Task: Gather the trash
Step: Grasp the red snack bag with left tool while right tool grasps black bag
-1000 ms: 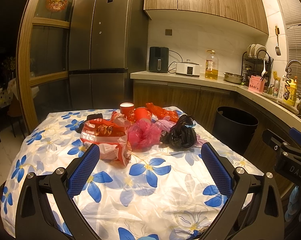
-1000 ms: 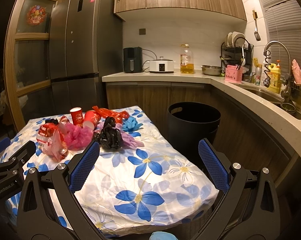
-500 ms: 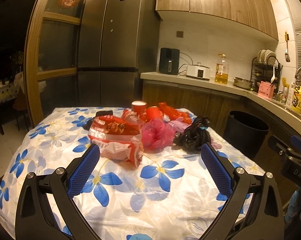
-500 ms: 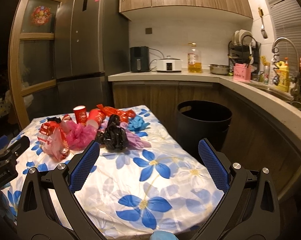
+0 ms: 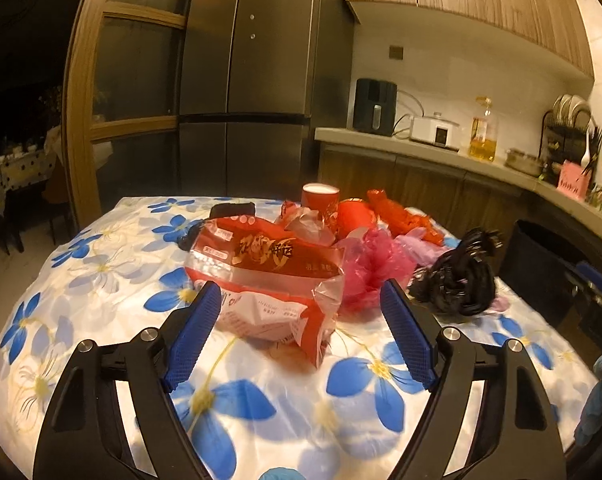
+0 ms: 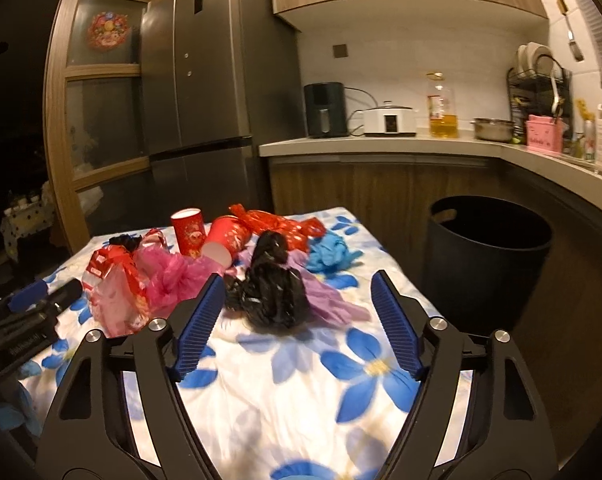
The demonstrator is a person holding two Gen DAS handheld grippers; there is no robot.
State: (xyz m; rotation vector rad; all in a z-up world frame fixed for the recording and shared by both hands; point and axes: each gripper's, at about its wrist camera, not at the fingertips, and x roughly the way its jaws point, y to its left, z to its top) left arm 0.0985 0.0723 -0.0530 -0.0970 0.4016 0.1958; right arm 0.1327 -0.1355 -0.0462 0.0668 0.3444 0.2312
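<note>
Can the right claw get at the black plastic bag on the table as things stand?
Probably yes: the black plastic bag lies just ahead of the right claw, whose jaws are closing with nothing between them yet, nothing blocking the way.

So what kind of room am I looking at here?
A home kitchen, most likely: a tall fridge, a counter with small appliances and a dish rack, plus a cloth-covered table.

near table (image 6: 261,400): bare cloth, open passage. mid table: trash heap (image 5: 301,248) blocks, red wrapper (image 5: 261,276) to black bag (image 6: 273,288). right: clear gap to bin (image 6: 489,264), mouth unobstructed. behind: counter (image 6: 381,146), fridge (image 5: 253,80).
</note>
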